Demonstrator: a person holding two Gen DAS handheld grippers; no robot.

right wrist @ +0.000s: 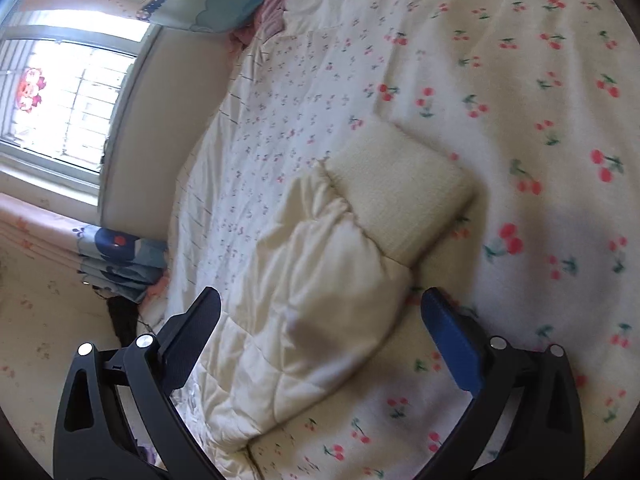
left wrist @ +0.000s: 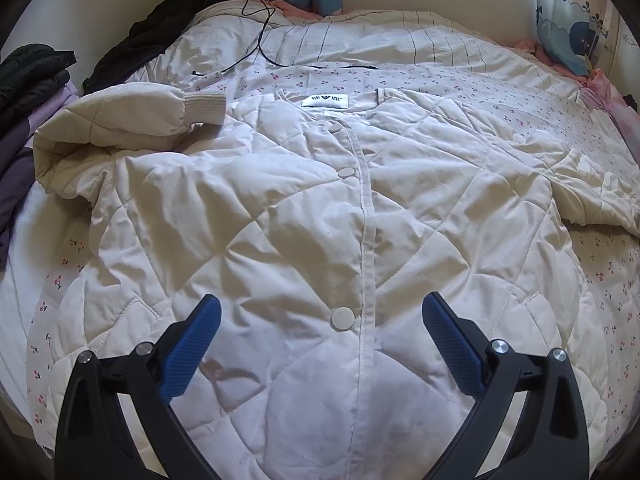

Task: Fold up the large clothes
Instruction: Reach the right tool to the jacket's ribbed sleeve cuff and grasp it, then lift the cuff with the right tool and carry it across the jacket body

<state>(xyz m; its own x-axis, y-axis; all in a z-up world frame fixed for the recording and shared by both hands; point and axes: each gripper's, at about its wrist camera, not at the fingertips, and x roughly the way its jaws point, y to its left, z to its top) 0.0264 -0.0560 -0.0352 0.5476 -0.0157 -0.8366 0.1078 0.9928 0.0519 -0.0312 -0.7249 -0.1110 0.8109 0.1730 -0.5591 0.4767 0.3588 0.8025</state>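
Sleeve Fold: Gripper Positions

Left wrist view. Jacket lies front-up on the bed, snapped shut along the placket, collar label toward the far side. One sleeve is already turned across toward the chest, its cuff near the collar. The other sleeve extends off the right edge of this view. Left gripper hovers above the lower front panel, fingers spread wide, holding nothing and apparently clear of the fabric. A cable and dark clothes lie beyond the jacket.

Right wrist view. Right gripper is lined up over the outstretched sleeve, fingers wide apart and straddling it just behind the ribbed cuff. No grip is made; contact with the fabric cannot be confirmed.

Procedure, as judged: pinch the full padded thickness near the cuff seam, not the knit alone. Lift enough to clear the bed, carry the sleeve across the chest, and lay it flat. Steady the body panel with the left gripper to prevent dragging.
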